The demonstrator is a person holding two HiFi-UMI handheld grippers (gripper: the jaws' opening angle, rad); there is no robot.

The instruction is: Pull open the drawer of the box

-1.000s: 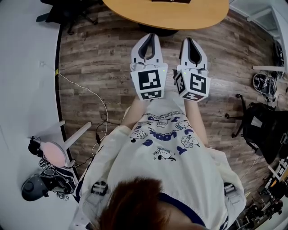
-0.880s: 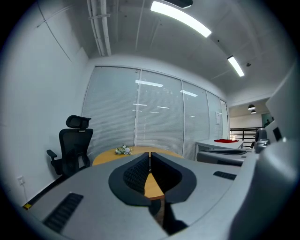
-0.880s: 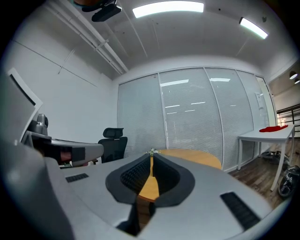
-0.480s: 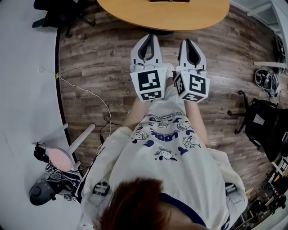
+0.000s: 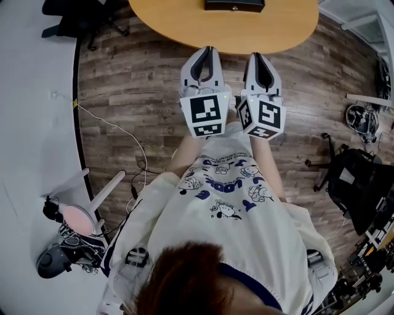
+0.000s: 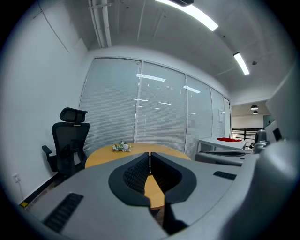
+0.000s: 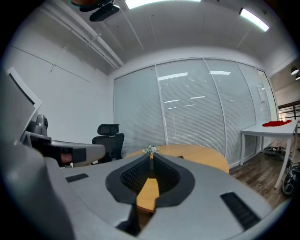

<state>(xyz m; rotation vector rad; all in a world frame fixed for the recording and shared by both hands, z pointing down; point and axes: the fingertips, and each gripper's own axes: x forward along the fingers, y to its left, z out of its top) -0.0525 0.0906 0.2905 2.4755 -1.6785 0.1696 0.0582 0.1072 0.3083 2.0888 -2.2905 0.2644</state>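
Observation:
A black box [image 5: 234,5] sits at the far edge of the oval wooden table [image 5: 184,24], cut off by the top of the head view; its drawer cannot be made out. My left gripper [image 5: 207,50] and right gripper [image 5: 258,56] are held side by side over the floor, just short of the table's near edge. Both are shut with nothing between the jaws. In the left gripper view the closed left gripper [image 6: 150,155] points over the table [image 6: 105,155]. In the right gripper view the closed right gripper [image 7: 151,158] points toward the table [image 7: 206,157].
A small bunch of flowers [image 6: 121,147] lies on the table. A black office chair [image 6: 69,140] stands to its left by the blinds. A white desk [image 7: 269,129] is at the right. On the floor are a cable [image 5: 117,132], a white stool [image 5: 92,194] and dark chairs [image 5: 360,175].
The table has come further into the head view and the black box now shows at its top edge. Both grippers remain shut, side by side.

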